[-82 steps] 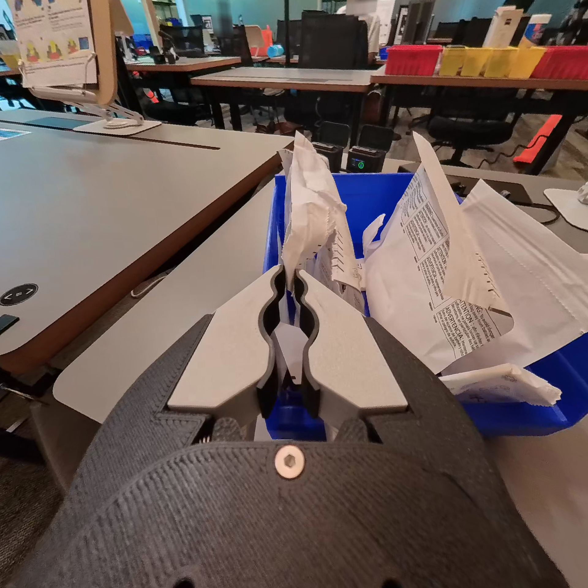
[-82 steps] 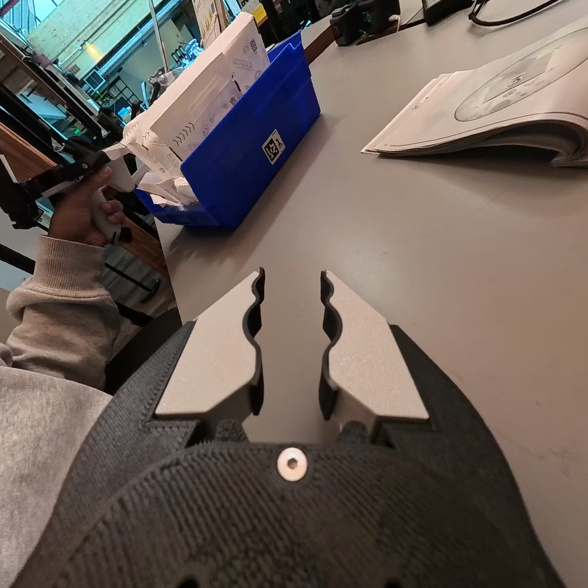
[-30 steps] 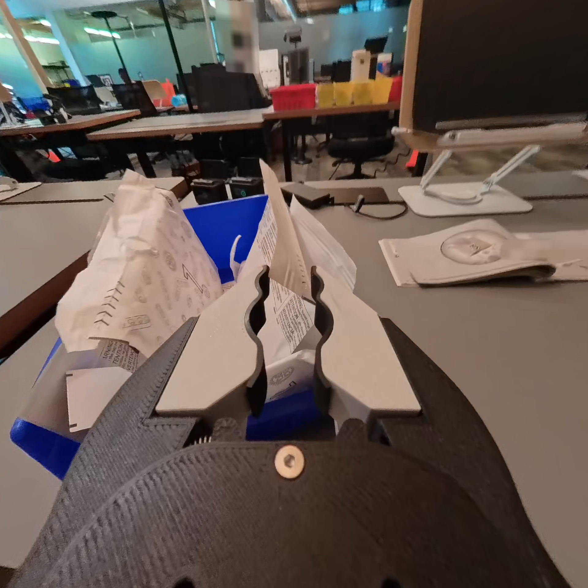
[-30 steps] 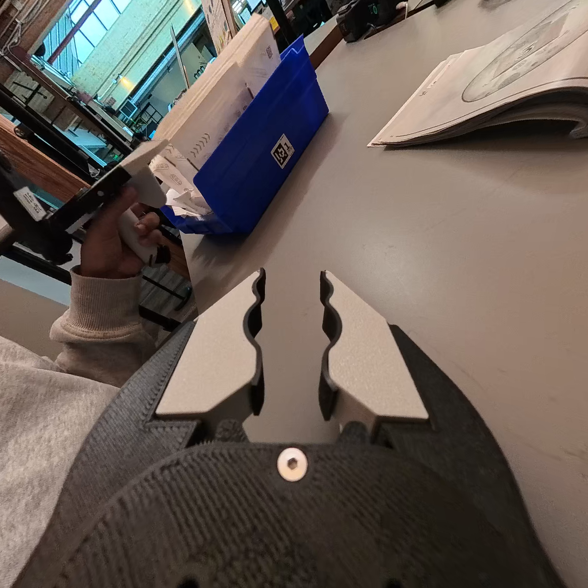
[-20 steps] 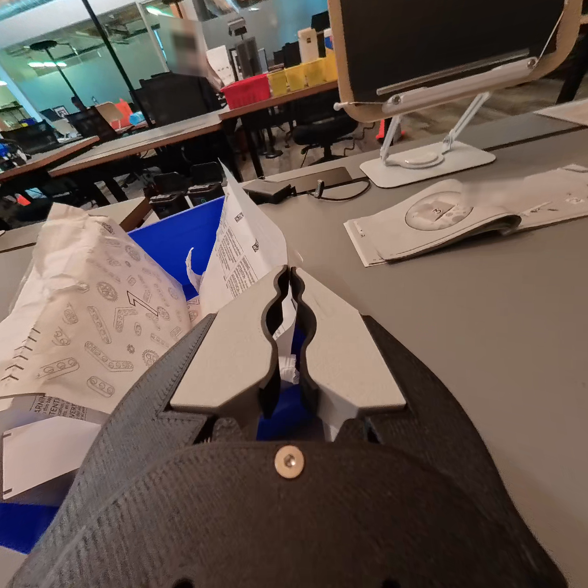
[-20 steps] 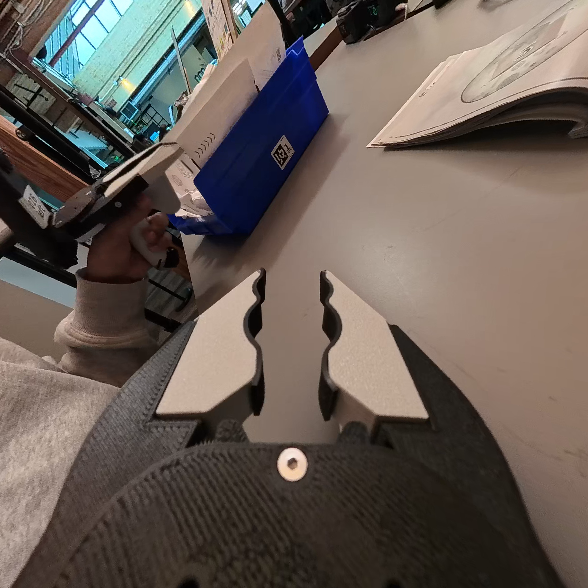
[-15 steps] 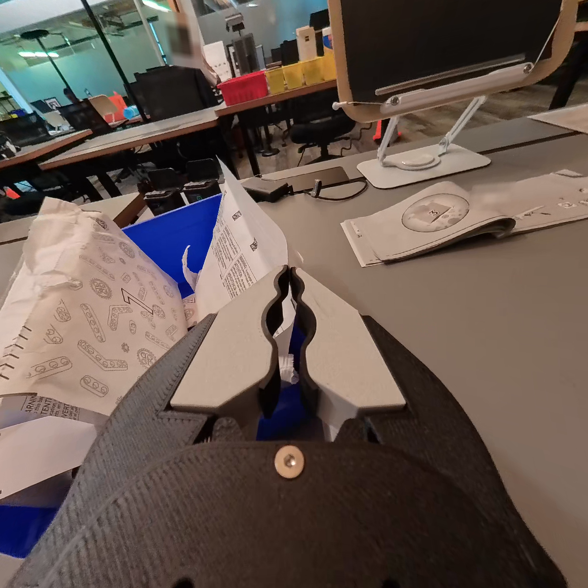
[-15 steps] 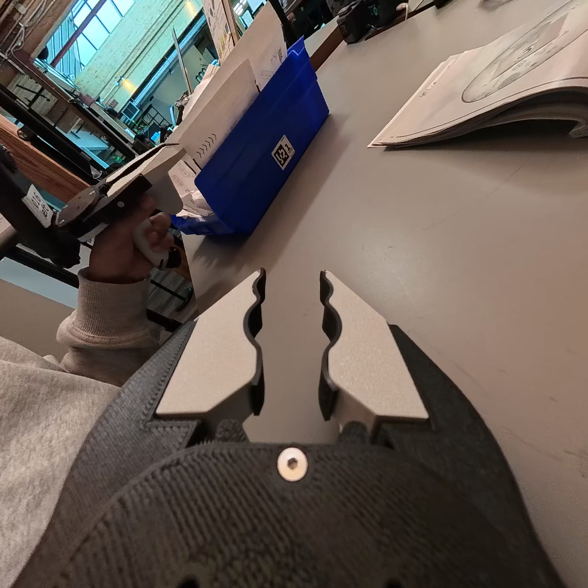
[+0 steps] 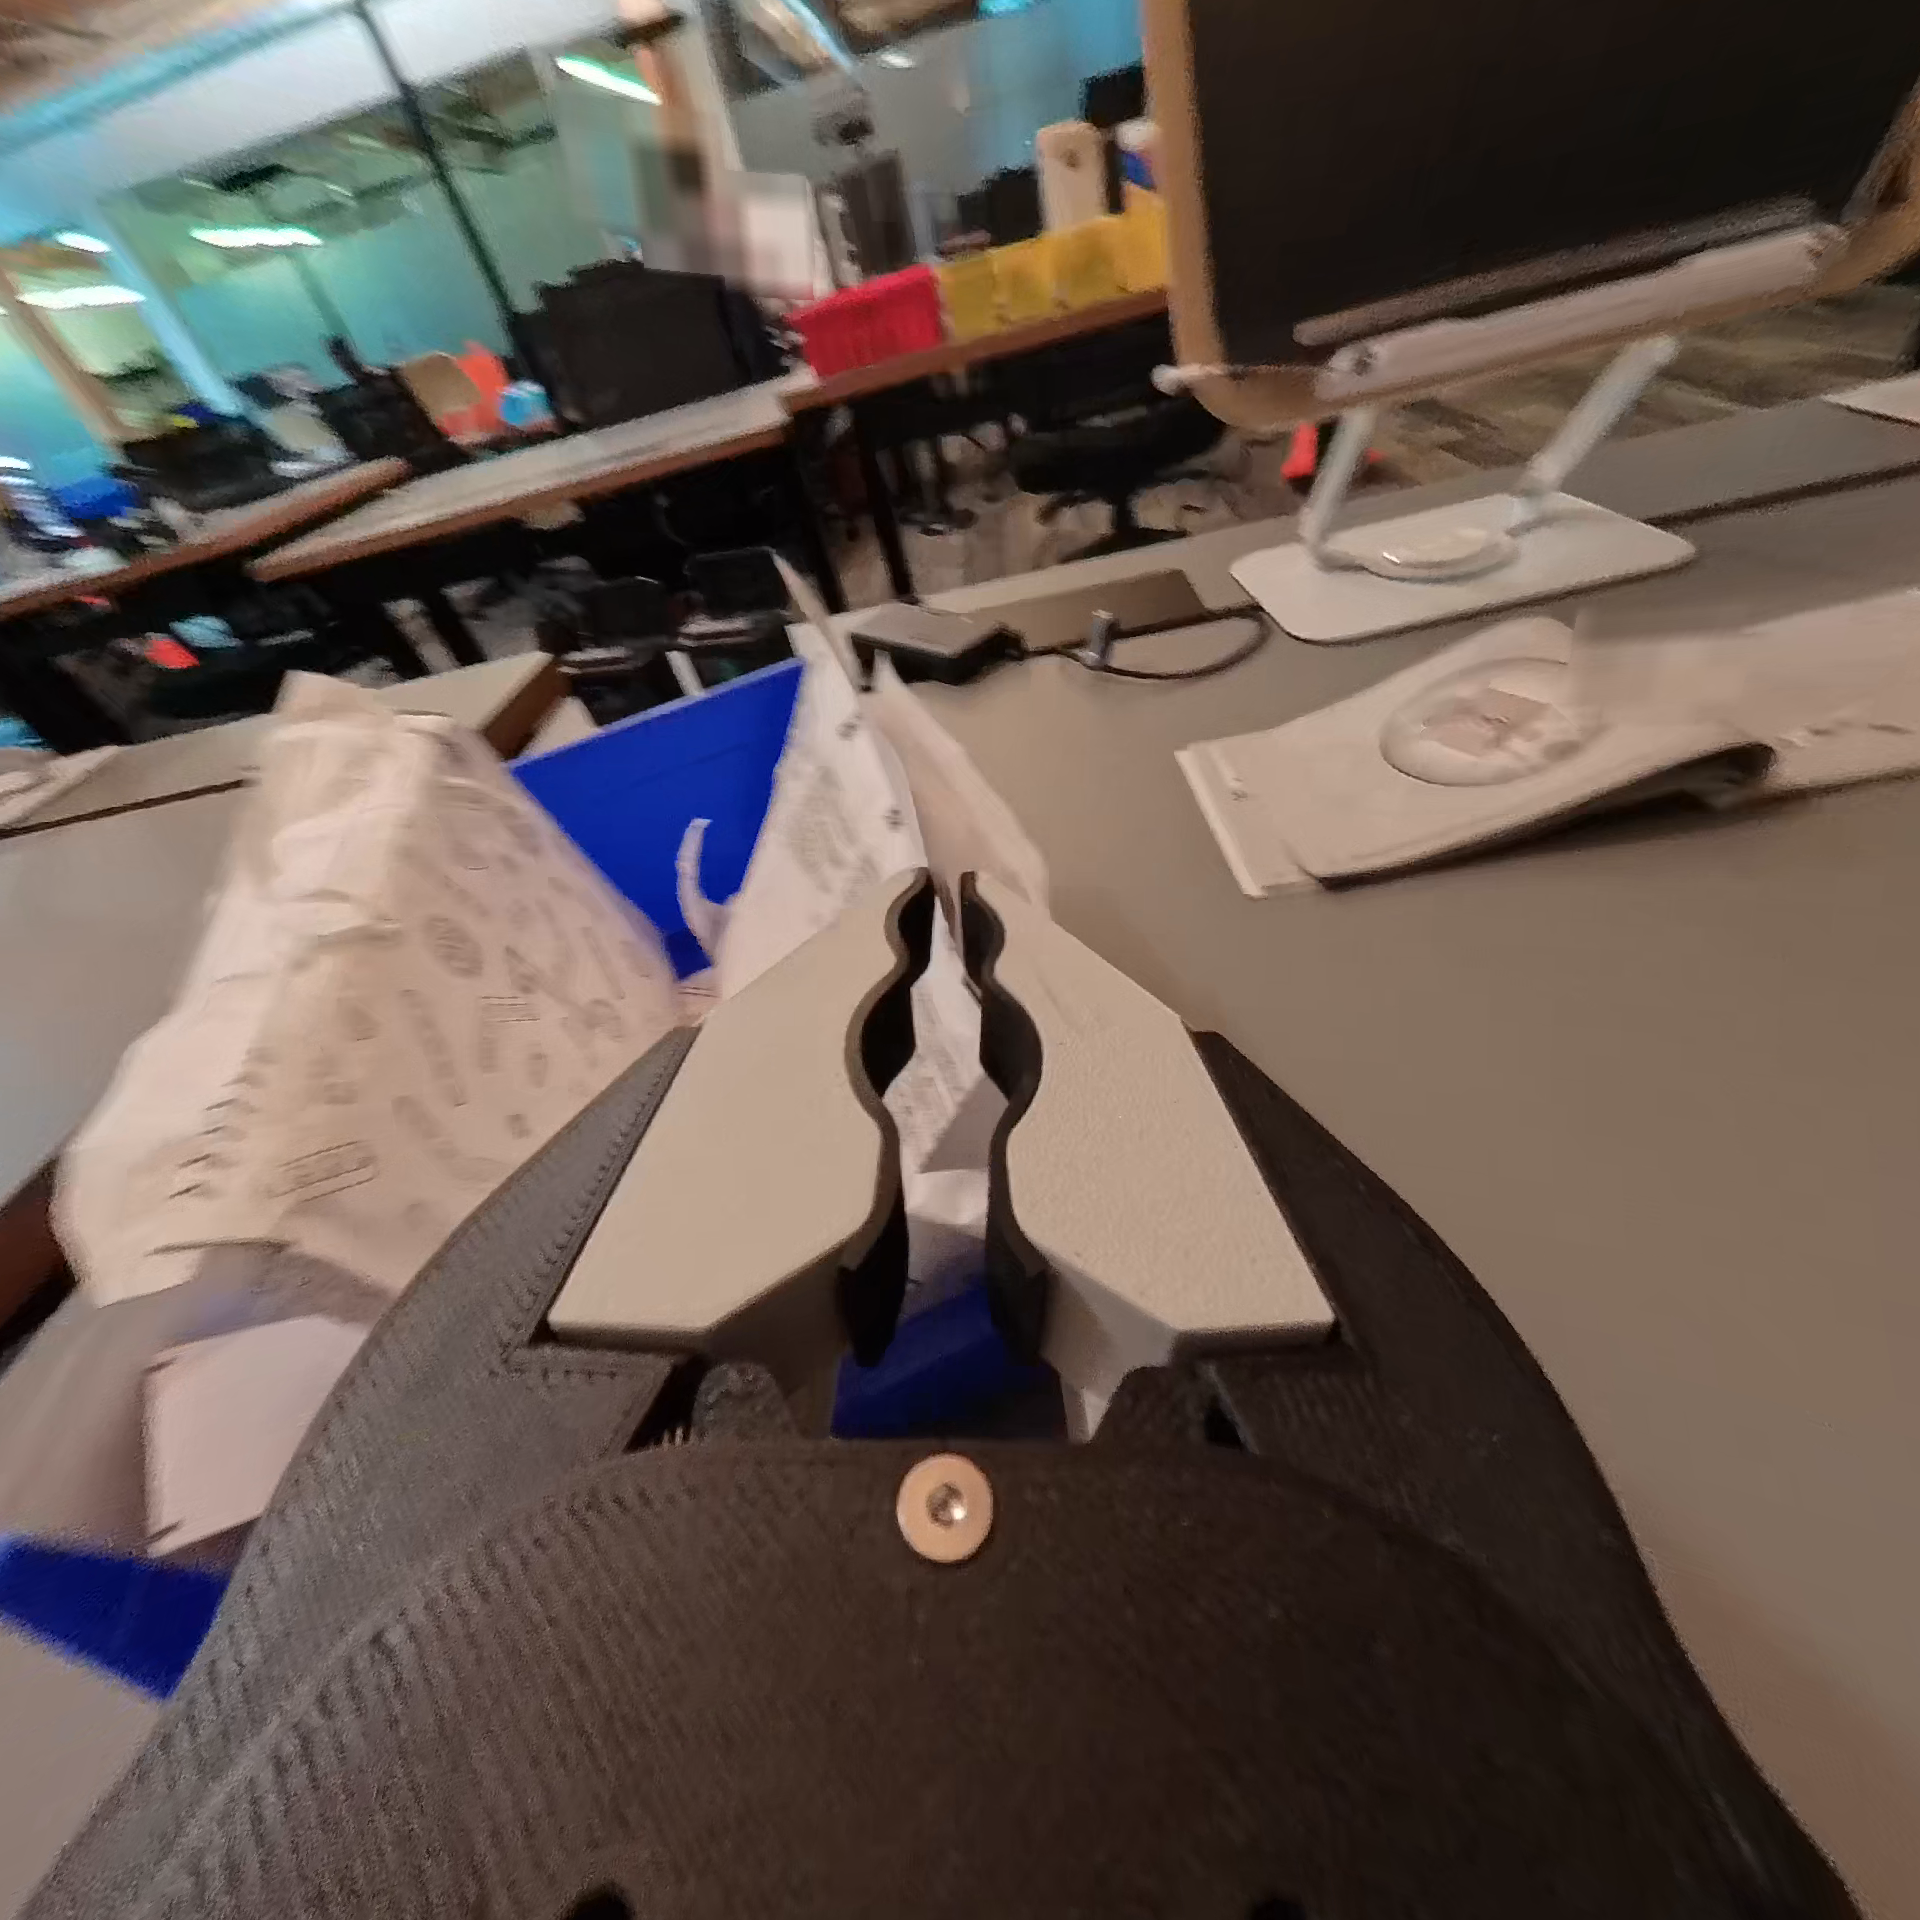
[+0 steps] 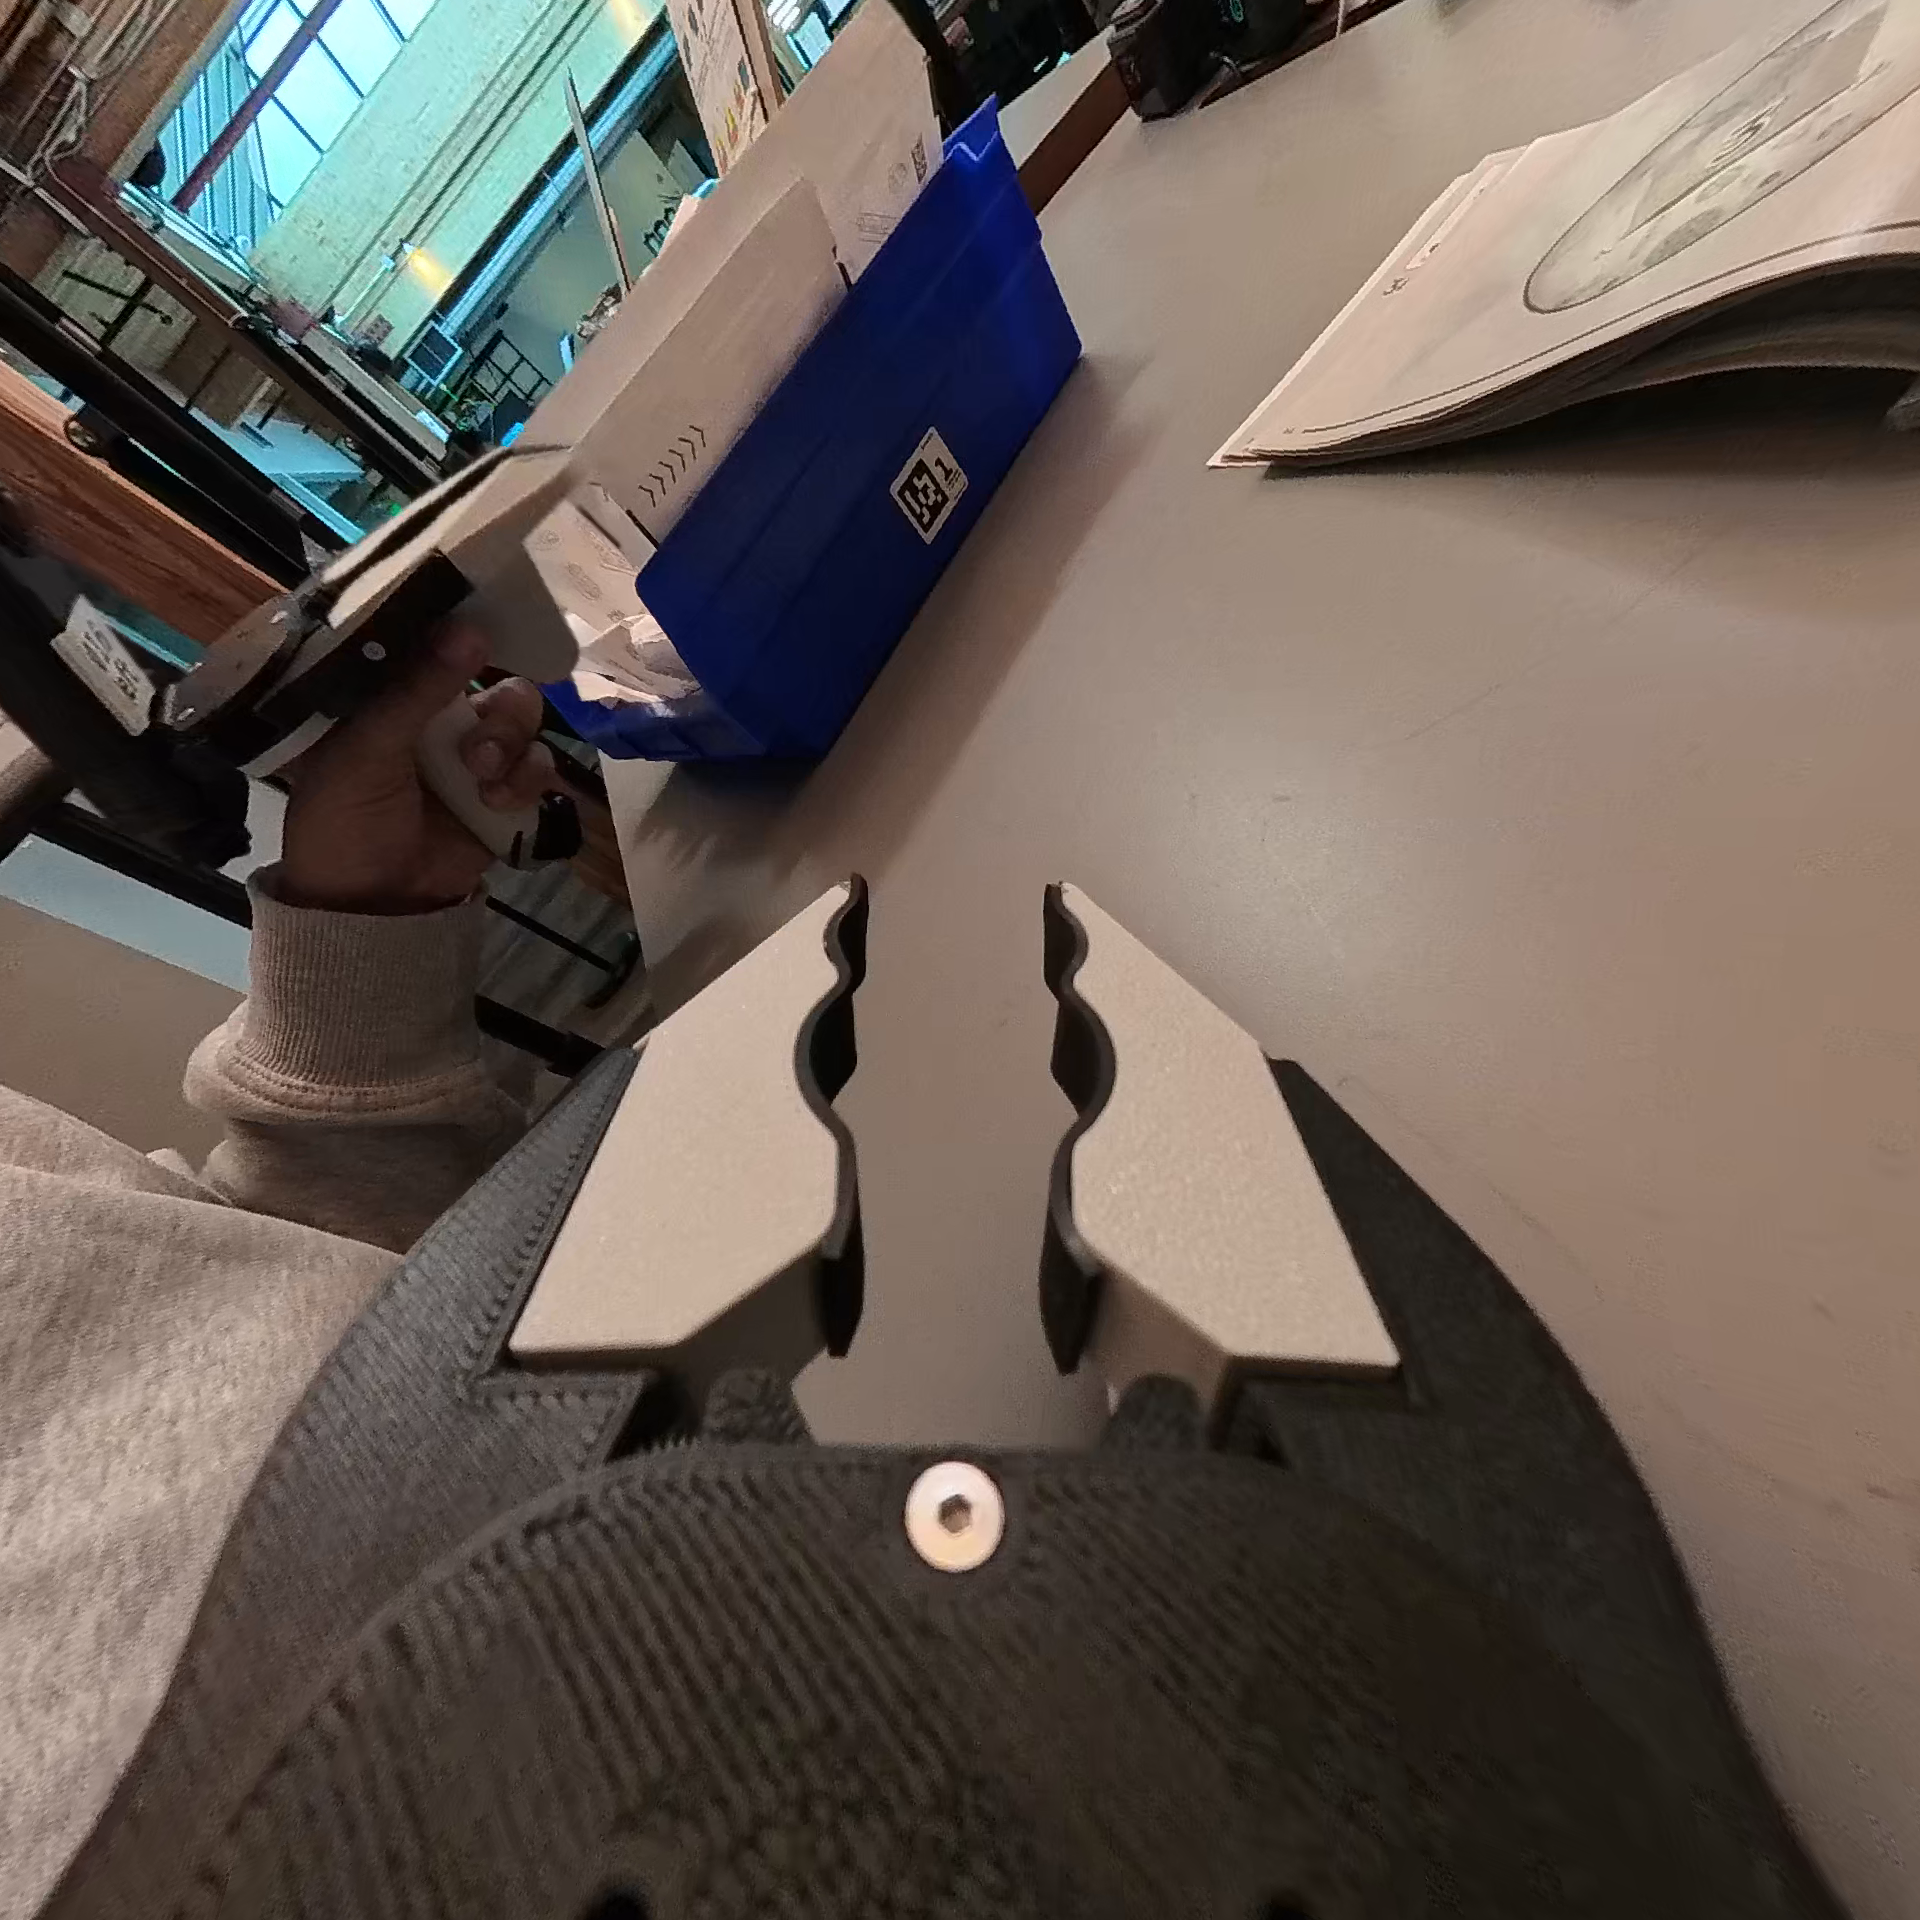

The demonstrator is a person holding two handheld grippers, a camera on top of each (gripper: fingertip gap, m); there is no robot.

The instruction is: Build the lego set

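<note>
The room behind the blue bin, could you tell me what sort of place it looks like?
Probably an open-plan office or lab workspace: rows of long desks, a black office chair, and red and yellow storage bins on a far desk.

So the bin (image 10: pixel 831 499) sits on the table (image 10: pixel 1455 831) with paper bags (image 9: pixel 395 997) stuffed inside it, instruction booklet (image 9: pixel 1507 790) lies off to its right, and a monitor stand (image 9: pixel 1455 561) sits behind that (cable adapter (image 9: pixel 925 642) between them).

Left view motion-blurred; right sharp; wide-angle distortion.
</note>
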